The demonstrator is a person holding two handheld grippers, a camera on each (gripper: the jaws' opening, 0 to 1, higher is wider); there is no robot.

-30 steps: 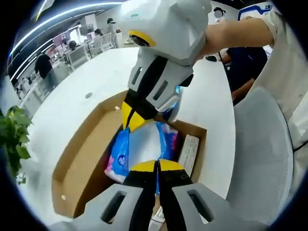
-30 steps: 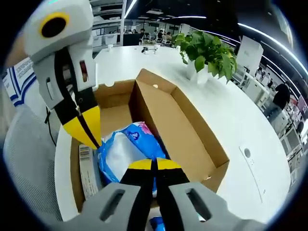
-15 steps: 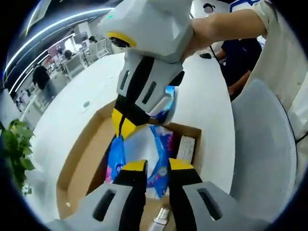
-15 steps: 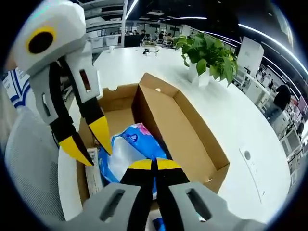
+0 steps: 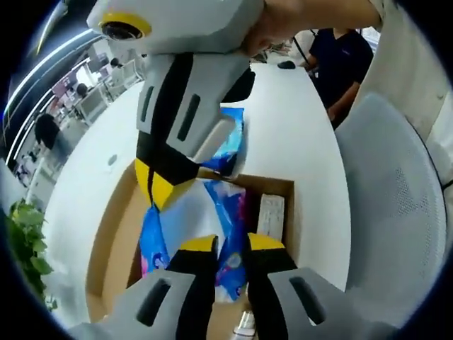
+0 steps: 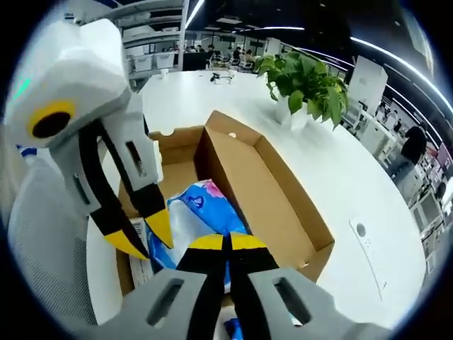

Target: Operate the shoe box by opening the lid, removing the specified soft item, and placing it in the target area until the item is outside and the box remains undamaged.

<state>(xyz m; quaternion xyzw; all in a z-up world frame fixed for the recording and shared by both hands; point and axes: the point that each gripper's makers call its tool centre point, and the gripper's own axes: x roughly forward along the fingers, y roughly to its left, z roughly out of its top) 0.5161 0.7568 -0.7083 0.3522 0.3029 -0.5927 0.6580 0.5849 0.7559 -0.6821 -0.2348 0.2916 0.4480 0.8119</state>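
Right gripper view: blue-and-white soft plastic pack (image 6: 202, 212), pinched, sits in the open brown cardboard shoe box (image 6: 283, 205).

My right gripper (image 6: 226, 244) clamps the pack to lift it; my left gripper (image 6: 145, 237) hangs spread beside it. A white flat packet (image 5: 271, 214) lies alongside; box walls and a potted green plant (image 6: 304, 81) crowd the way out.

Both views look steeply down, close above the open shoe box (image 5: 120, 234) (image 6: 283, 205) from opposite sides, sharing its blue soft pack (image 5: 230, 212) (image 6: 205, 205) and white table (image 5: 290, 142) (image 6: 340, 177).

Soft pack (image 6: 202, 212) inside shoe box (image 6: 283, 205)
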